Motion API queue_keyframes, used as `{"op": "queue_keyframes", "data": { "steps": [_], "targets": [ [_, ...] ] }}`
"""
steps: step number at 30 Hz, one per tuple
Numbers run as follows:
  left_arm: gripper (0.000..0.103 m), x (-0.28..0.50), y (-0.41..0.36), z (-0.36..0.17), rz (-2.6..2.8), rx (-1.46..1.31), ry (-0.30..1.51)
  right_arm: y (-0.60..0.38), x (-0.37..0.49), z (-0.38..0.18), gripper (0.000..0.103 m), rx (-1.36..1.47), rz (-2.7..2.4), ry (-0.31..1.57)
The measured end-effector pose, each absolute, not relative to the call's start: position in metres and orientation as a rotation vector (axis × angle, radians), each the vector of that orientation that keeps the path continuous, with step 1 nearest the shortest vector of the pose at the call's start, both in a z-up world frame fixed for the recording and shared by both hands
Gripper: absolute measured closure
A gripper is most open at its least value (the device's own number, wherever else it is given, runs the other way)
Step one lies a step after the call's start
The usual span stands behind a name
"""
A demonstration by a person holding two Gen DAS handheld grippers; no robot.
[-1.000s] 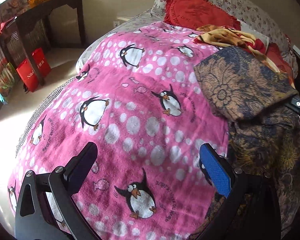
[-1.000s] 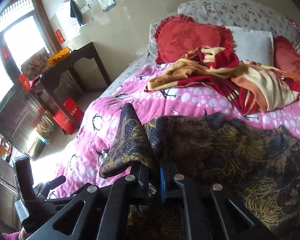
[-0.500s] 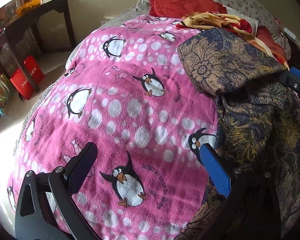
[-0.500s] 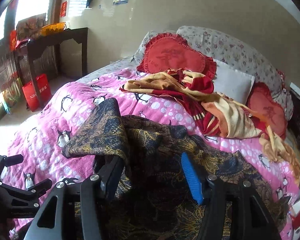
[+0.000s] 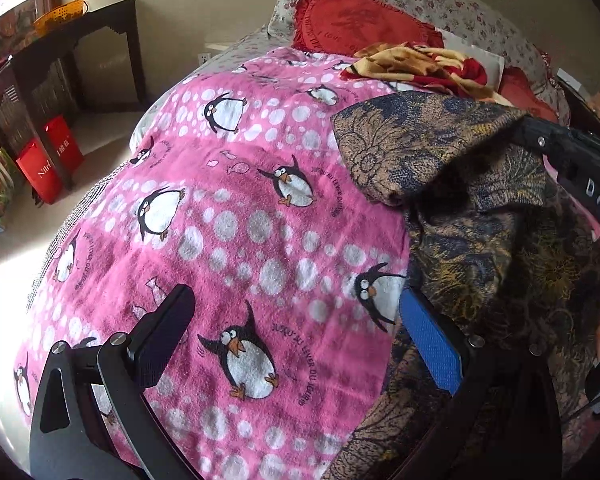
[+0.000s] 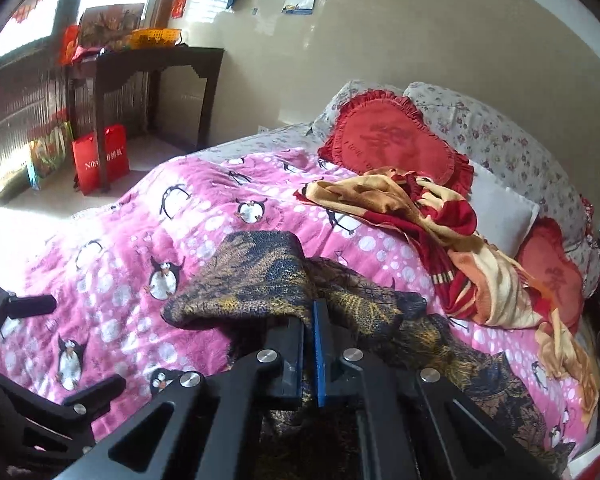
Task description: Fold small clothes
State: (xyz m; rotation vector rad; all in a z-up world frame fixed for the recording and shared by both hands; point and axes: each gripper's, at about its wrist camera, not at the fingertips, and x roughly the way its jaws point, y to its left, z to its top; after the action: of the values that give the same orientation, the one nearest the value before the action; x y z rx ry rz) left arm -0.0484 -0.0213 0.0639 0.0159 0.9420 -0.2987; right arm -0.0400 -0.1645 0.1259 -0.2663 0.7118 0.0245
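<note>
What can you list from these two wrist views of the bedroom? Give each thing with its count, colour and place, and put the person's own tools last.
penguin blanket: one, pink with white spots, spread over the bed
patterned garment: one, dark blue and gold, on the blanket, one edge lifted
striped cloth: one, red and yellow, crumpled near the pillows
heart cushions: two, red, at the head of the bed
side table: one, dark wood, by the wall
basket: one, orange, on the side table
gift bags: two, red, on the floor under the table
left gripper: one, black, fingers apart over the blanket
right gripper: one, black, fingers shut on the patterned garment
</note>
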Motion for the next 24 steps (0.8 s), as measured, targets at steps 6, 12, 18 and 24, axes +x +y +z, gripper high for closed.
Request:
{"op": "queue_keyframes", "data": {
  "steps": [6,12,18,24],
  "targets": [
    [0.0,-0.072,-0.059,0.062,-0.471,-0.039,0.945,-0.2,-0.057,0.205,0.1,-0.086,-0.019,0.542],
    [0.0,-0.065,-0.088,0.035,-0.384,0.126,0.973,-0.258,-0.111,0.297,0.1,-0.052,-0.189,0.323],
    [0.0,-0.038,-0.034,0.047,-0.232,0.043,0.94,-0.324,-0.162,0.277,0.1,-0.118,-0.389,0.456],
    [0.0,-0.037,-0.003,0.042,-0.239,-0.005,0.992,-0.362,-0.178,0.132,0.078,-0.305,-0.422,1.035]
  ]
}}
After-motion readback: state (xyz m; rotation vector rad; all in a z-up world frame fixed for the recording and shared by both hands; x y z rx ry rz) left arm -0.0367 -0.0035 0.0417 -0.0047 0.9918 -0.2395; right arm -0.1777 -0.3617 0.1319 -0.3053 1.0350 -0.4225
